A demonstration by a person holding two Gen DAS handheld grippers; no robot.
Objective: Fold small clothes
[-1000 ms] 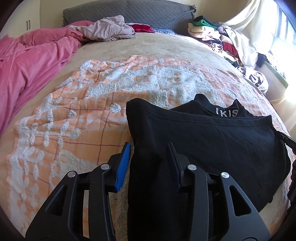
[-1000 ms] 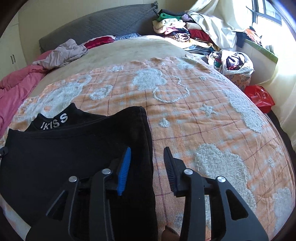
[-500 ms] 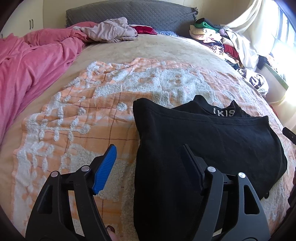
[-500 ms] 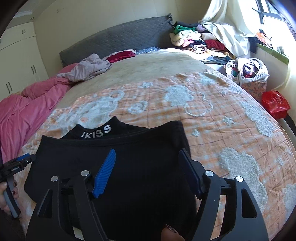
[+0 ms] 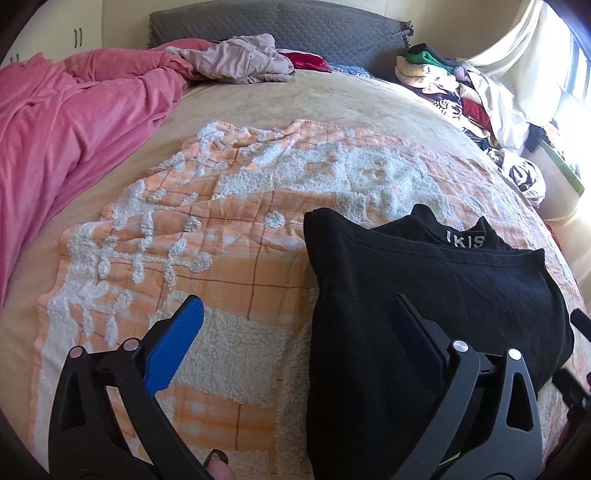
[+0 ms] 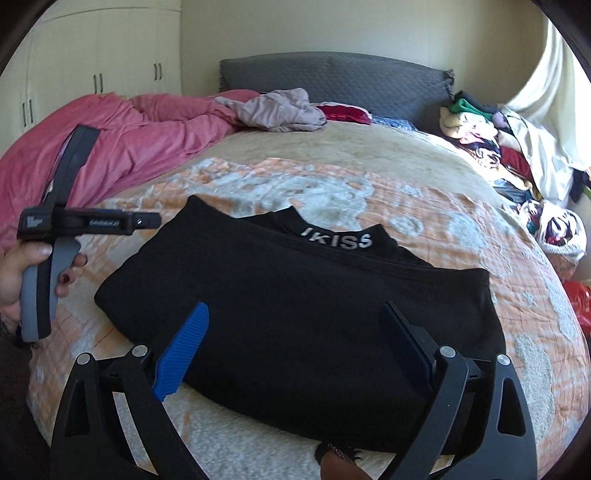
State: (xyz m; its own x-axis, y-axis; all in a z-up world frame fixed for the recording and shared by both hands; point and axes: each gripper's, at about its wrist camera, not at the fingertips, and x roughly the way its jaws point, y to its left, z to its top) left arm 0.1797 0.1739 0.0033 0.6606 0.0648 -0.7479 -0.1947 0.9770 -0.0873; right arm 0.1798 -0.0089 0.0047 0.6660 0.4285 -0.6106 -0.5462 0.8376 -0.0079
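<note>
A bedroom held a wide bed covered by a beige plush bedspread, with a dark grey quilted headboard standing against a pale cream wall. An orange checked blanket with white fluffy motifs lay spread over the near part of the bed. A rumpled pink duvet was heaped along the left side. Cream wardrobe doors with dark bar handles filled the left corner. On the right, a cream curtain hung by a bright window, where strong daylight washed in. A mixed heap of colourful clothes was piled at the bed's right edge.
</note>
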